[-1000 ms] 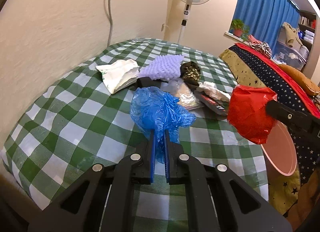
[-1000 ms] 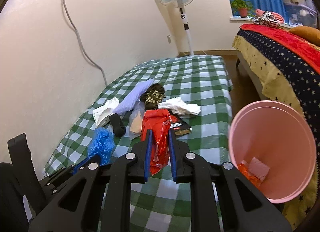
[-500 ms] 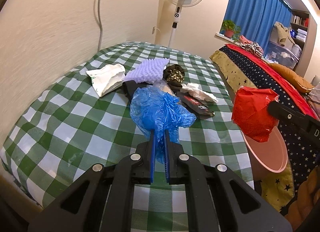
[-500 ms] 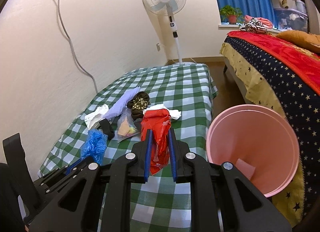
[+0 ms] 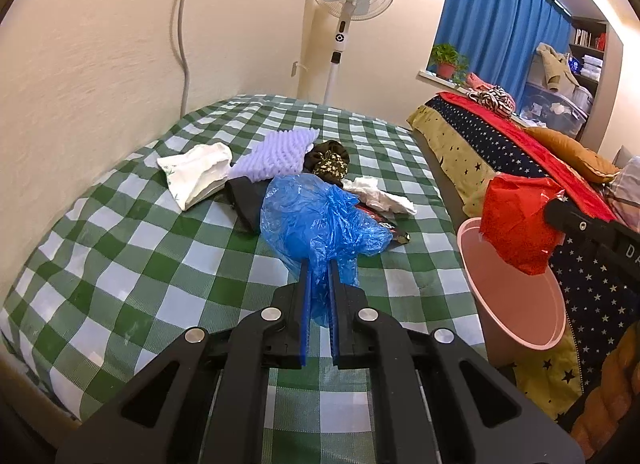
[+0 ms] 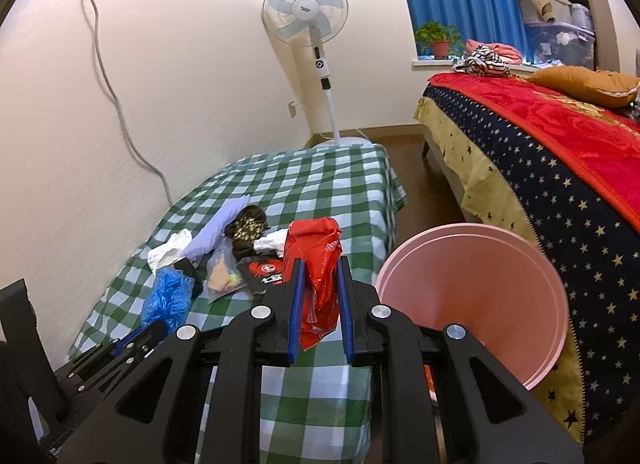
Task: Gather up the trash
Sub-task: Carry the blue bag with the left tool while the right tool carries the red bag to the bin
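Left wrist view: left gripper (image 5: 319,264), centre frame, nearly closed, pinches crumpled blue plastic bag (image 5: 320,219).
Right wrist view: right gripper (image 6: 320,276), narrowly parted, clamps red plastic wrapper (image 6: 318,264); round pink plastic bin (image 6: 472,296) lower right.
Risk: released short of the rim, the light wrapper could drift onto the green checked cloth (image 6: 320,183).

Cream wall (image 6: 192,95), standing fan (image 6: 306,9), blue curtain (image 5: 500,23), starry bed (image 6: 540,183)

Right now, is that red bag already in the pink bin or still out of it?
Out. The red bag hangs pinched in the right tool, beside the pink bin, not inside.
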`<state>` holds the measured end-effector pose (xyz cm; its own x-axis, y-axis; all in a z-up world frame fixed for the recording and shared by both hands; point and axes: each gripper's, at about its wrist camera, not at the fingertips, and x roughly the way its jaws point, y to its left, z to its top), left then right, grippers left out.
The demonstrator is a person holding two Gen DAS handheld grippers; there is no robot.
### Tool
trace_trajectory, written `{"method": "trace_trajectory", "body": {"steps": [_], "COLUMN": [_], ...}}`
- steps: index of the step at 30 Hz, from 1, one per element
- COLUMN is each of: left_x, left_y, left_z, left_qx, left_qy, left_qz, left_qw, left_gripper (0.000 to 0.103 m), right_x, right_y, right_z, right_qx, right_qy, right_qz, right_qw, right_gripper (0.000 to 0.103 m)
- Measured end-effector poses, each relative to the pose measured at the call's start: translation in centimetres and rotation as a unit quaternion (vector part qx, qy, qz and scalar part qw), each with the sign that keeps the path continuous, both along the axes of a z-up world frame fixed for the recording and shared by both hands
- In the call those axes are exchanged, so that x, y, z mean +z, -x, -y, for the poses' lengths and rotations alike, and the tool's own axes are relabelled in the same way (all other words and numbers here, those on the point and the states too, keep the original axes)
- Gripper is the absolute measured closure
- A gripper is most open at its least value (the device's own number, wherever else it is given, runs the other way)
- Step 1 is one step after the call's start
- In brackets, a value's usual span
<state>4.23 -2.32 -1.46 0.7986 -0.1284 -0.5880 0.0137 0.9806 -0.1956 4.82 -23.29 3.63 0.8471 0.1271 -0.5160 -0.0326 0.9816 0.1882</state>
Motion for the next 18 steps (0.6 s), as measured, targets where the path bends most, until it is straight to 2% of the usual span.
{"method": "trace_trajectory", "body": {"steps": [18], "left_x": [-0.1], "left_y": [-1.2], "left_z": [2.0], "left_qx": [-0.024], "left_qy": [-0.008], "left_qz": [0.004], "left_qw": [0.9997], "left_gripper": [0.096], "right_x": [0.8], "right_y": [-1.0], "right_z": [2.7], "right_qx": [-0.049], "right_qy": [0.015], "right_qz": [0.01], "right_qw": [0.999], "right_gripper": [0.086]}}
